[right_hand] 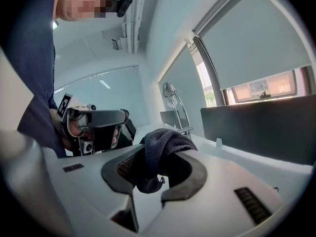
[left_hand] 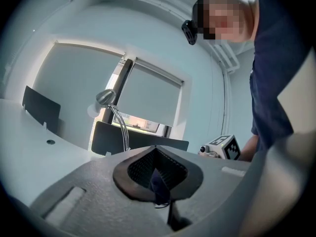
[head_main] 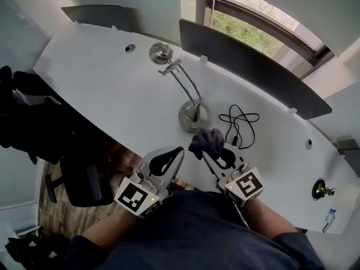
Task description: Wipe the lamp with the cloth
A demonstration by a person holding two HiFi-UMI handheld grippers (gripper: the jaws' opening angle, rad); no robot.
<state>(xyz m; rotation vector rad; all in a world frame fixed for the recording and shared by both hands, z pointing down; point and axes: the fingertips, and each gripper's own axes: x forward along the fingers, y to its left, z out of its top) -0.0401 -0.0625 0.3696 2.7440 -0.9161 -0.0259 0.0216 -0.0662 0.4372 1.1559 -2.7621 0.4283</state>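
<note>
Pinching the dark cloth between its jaws, the right gripper is holding it just beside the base of the lamp, which is standing on the white desk. The left gripper is keeping its jaws closed on nothing.

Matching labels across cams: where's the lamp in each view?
Head view: lamp stands mid-desk, upper centre, just beyond the cloth.
Left gripper view: lamp left of centre, in front of the window.
Right gripper view: lamp at centre, beyond the cloth.
Shared landmark: the long dark divider panel behind the lamp.
</note>
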